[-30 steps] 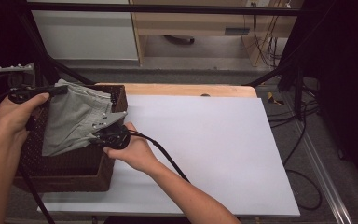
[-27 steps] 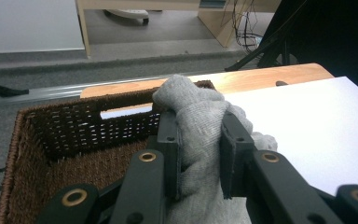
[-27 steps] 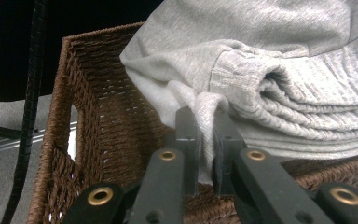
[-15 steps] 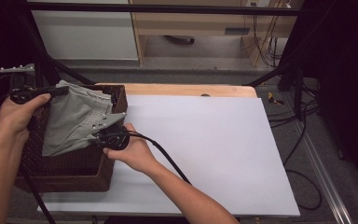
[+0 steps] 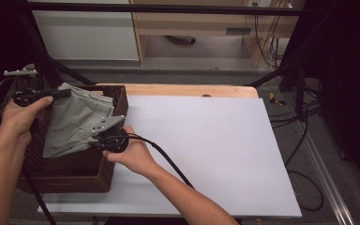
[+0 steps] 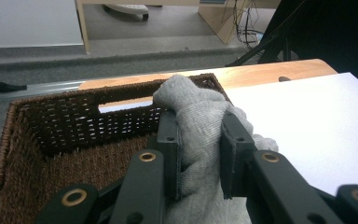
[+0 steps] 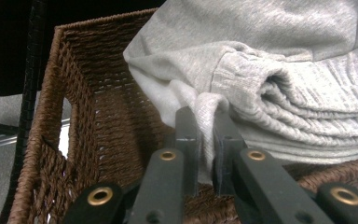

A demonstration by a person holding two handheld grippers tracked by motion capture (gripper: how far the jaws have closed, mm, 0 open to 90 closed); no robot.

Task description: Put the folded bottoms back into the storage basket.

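Observation:
A grey knit garment [image 5: 75, 123] hangs stretched over a brown wicker basket [image 5: 75, 176] at the table's left. My left gripper [image 5: 60, 93] is shut on the garment's far upper corner, the cloth bunched between its jaws [image 6: 198, 140]. My right gripper [image 5: 97, 140] is shut on the garment's near edge by the basket's right wall, a fold of the ribbed hem pinched between its pads [image 7: 206, 135]. The garment [image 7: 284, 84] sags between the two grips above the basket floor.
A large white sheet [image 5: 211, 150] covers the table to the right of the basket. A wooden table edge [image 5: 192, 90] runs along the far side. Black cables [image 5: 304, 112] and a dark frame post stand off the table's right.

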